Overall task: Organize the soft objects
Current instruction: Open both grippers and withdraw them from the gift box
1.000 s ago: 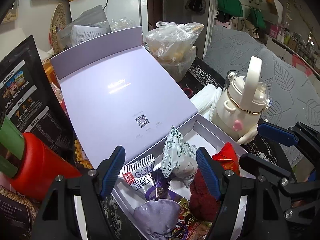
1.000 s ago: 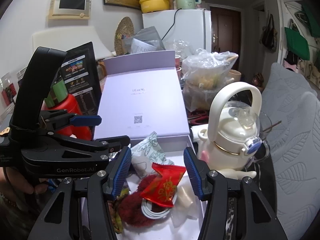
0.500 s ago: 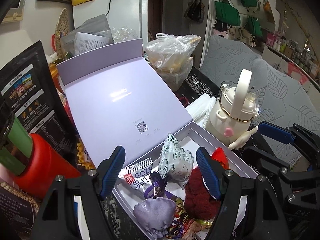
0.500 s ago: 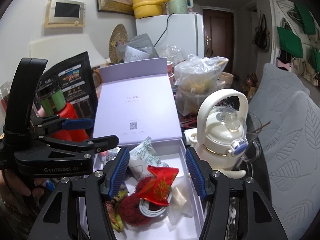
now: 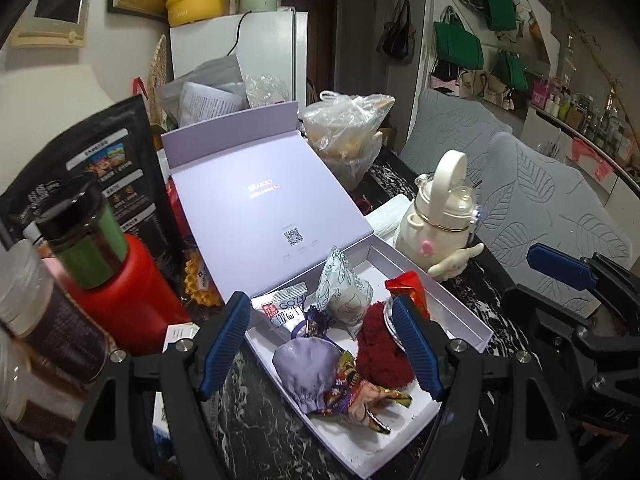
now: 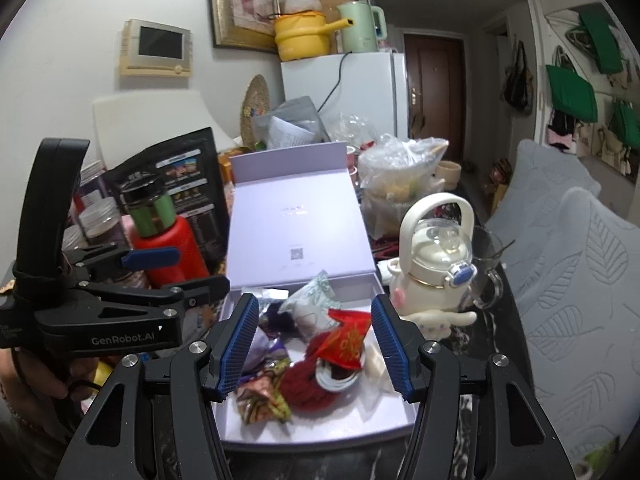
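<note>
You had a dark marbled tabletop [image 5: 264,416] crowded with stuff. Grey leaf-pattern cushions [image 6: 576,280] sat off to the right side. Lavender gift box [image 5: 460,312] lay open on the tabletop, its lid [image 5: 256,192] flipped back and leaning away from you. Red bottle [image 5: 120,292] with a green-banded cap stood just left of the box, black snack bag [image 5: 80,168] behind it. White kettle-shaped bottle [image 6: 436,264] stood just right of the box, a clear plastic bag [image 5: 348,132] farther back.

Soft objects were all inside the box tray: dark red fuzzy item [image 5: 380,356] near the middle, lavender drawstring pouch [image 5: 308,364] touching its left side, white patterned pouch [image 5: 344,288] upright behind them, red packet [image 6: 346,338] lying on the fuzzy item, colourful wrapper [image 6: 264,398] at the front edge, a sachet [image 5: 284,306] at back left.

Your left gripper [image 5: 320,344] hung above the tray, fingers apart, nothing between them. Your right gripper [image 6: 314,348] did the same, fingers apart and empty, pads clear of the objects below. Your hand [image 6: 36,376] on the left gripper's handle showed in the right wrist view.
</note>
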{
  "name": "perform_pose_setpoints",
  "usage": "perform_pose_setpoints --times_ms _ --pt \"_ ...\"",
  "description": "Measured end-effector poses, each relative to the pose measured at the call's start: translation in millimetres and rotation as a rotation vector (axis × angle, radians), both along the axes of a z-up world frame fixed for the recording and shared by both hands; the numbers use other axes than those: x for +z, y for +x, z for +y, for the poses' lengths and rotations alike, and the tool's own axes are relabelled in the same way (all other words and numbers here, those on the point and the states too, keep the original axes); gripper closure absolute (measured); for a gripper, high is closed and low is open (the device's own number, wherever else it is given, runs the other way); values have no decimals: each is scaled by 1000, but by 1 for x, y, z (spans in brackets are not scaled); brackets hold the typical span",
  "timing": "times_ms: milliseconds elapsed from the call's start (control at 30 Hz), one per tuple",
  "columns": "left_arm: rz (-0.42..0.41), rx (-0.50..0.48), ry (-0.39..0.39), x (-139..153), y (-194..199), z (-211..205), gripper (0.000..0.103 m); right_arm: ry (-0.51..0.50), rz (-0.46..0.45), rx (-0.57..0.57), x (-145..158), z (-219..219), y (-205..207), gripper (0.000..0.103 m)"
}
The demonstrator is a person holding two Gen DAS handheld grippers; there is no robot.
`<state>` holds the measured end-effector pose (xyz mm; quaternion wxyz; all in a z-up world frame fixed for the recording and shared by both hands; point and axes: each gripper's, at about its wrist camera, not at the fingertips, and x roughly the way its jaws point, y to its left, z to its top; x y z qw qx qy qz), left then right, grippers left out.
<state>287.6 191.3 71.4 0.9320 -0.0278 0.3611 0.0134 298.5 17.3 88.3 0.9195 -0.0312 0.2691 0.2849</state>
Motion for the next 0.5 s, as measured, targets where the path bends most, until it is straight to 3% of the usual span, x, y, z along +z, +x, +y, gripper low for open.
perform_pose_setpoints --times_ms 333,500 --pt "-73 -3 21 23 -51 -14 30 -5 -63 -28 17 -7 -51 44" --pt "-109 12 35 29 -76 -19 16 -15 -94 -73 17 -13 -73 37"
